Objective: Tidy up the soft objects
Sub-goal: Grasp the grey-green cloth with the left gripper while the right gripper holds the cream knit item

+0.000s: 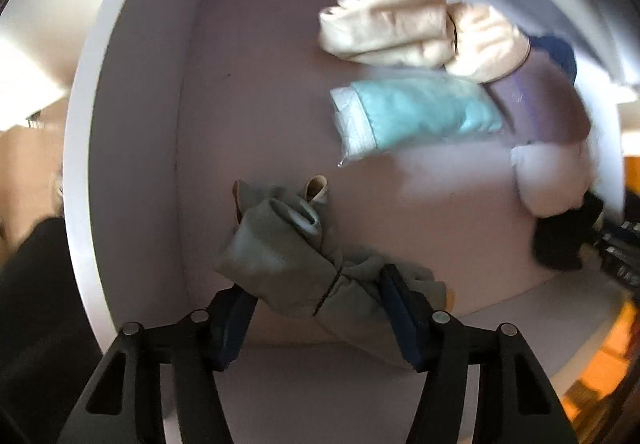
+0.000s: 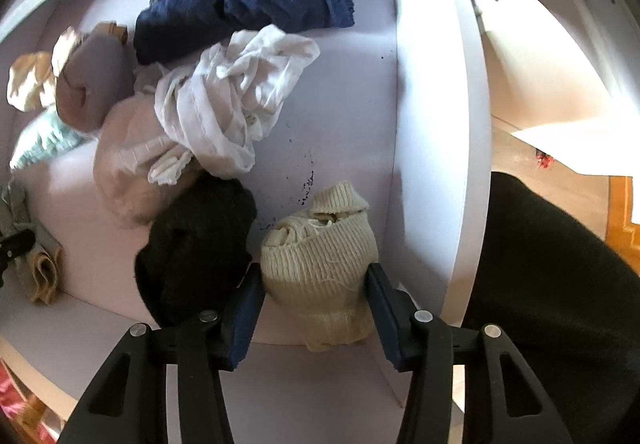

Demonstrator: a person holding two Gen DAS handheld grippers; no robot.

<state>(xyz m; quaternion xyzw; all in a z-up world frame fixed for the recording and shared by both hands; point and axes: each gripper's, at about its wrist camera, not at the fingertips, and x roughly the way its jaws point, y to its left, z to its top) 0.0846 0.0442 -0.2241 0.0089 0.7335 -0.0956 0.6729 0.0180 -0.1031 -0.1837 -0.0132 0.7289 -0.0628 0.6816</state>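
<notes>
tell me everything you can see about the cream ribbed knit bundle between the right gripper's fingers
The cream ribbed knit bundle is a soft, chunky rolled garment, its cuff folded over the top with loose threads showing. It sits on the white drawer floor near the right wall, beside a black fabric bundle. The right gripper straddles it, both blue pads against its sides.

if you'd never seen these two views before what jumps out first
In the right wrist view, the tangled white cloth and navy cloth piled at the back of the white drawer catch the eye first. Nearer, the right gripper squeezes a cream ribbed knit bundle beside a black bundle. In the left wrist view, the left gripper straddles a grey-green bundle, with a light blue roll beyond.
</notes>
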